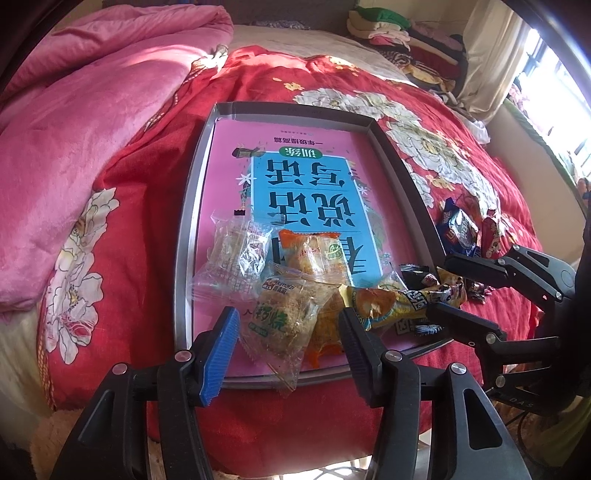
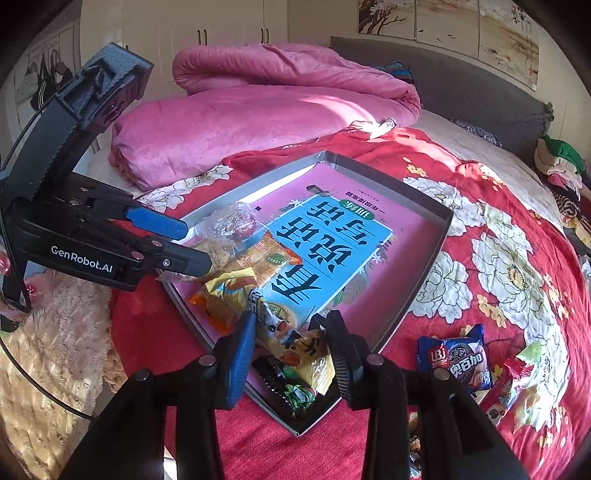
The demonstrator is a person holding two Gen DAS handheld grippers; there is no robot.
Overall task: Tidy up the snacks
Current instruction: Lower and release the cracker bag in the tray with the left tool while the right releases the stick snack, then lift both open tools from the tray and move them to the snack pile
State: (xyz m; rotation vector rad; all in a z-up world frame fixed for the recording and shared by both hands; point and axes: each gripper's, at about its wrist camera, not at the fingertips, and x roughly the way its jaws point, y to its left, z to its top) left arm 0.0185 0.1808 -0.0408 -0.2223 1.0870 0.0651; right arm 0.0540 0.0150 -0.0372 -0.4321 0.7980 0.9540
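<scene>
A shallow grey box [image 1: 184,229] [image 2: 428,280] lies on the red floral quilt, lined with a pink and blue book. Several wrapped snacks are piled at its near end. My left gripper [image 1: 288,336] [image 2: 195,245] is open just above a clear-wrapped rice cracker [image 1: 284,314], not touching it. My right gripper [image 2: 291,354] [image 1: 443,288] is open with its jaws on either side of a long yellow snack pack [image 2: 291,332] [image 1: 399,299] that rests in the box corner over a black and green packet [image 2: 291,387].
A blue cookie packet [image 2: 458,358] [image 1: 458,229] and a red packet [image 2: 509,380] [image 1: 489,232] lie on the quilt [image 2: 480,236] right of the box. A folded pink blanket [image 1: 81,122] [image 2: 258,110] lies behind. Folded clothes [image 1: 399,33] are stacked at the far side.
</scene>
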